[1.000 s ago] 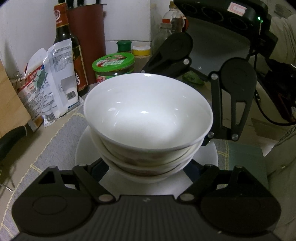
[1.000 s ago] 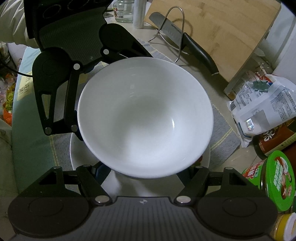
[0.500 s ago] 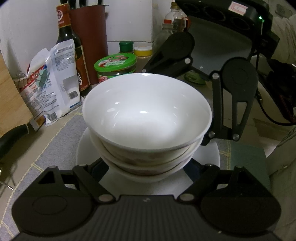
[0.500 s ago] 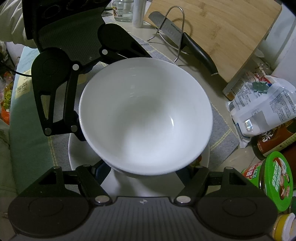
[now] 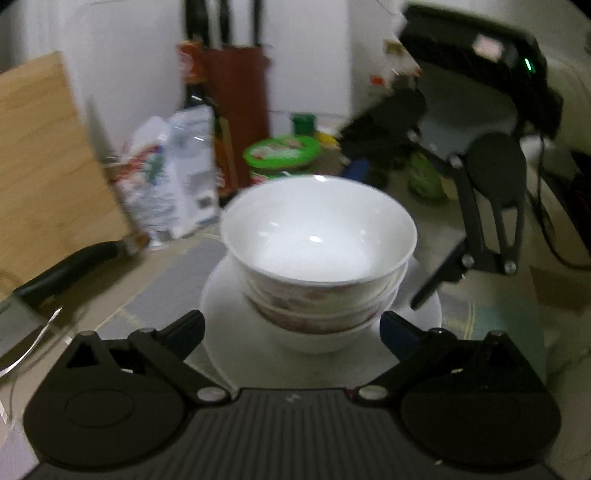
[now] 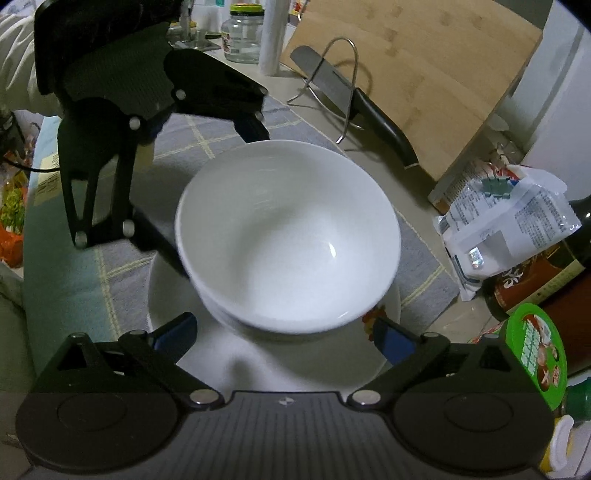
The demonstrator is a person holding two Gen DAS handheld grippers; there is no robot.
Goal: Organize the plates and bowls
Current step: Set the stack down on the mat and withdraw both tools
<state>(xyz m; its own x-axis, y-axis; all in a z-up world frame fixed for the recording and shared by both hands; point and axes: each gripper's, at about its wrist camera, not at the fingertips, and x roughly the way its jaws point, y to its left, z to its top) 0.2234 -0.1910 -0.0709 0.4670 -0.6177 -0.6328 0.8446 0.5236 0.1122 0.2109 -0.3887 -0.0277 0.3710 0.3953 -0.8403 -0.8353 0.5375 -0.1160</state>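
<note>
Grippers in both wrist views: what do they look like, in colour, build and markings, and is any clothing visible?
The left gripper and right gripper match: matte black, ribbed housing, round side discs, silver pivot screws, angled linkage arms, dark blue fingertip pads. The right unit shows a green indicator light and a pale label. A whitish sleeve appears behind the left unit.

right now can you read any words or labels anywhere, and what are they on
None can be quoted with confidence.
Green jar lid: large characters, distorted, unreadable.
White packet: fine print, too small.
Dark bottle: label characters partly hidden, unreadable.
Clear jar: label too small.
Left wrist view: everything blurred.
</note>
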